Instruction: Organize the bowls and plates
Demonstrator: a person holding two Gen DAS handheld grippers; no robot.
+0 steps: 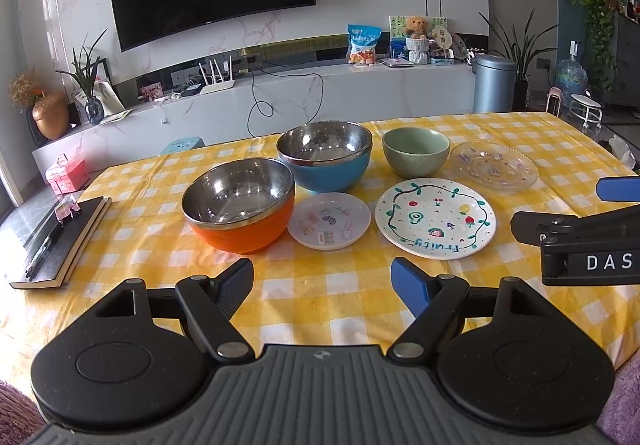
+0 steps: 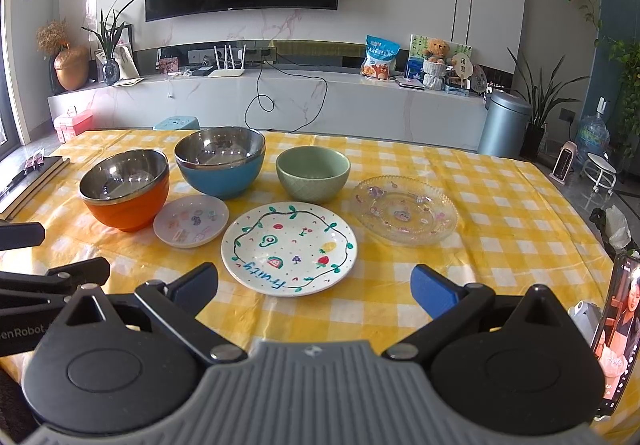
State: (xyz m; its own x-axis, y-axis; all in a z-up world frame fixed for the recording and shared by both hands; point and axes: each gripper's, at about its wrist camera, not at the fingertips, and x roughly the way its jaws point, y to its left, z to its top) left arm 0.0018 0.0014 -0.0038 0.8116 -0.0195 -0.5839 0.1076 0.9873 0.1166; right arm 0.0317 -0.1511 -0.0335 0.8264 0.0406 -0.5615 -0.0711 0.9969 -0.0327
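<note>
Both grippers, left gripper [image 1: 322, 285] and right gripper [image 2: 314, 287], gape wide, seemingly empty.

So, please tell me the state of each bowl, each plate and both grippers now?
orange bowl: upright, empty
blue bowl: upright, empty
green bowl: upright, empty
small plate: flat, unstacked
Fruity plate: flat, unstacked
glass plate: flat, unstacked
left gripper: open, holding nothing
right gripper: open, holding nothing

The painted plate [image 2: 289, 248] reads "Fruity" in blue. The right gripper [image 1: 576, 237] shows "DAS"; the left gripper [image 2: 24, 329] bears what looks like "enRobot".
</note>
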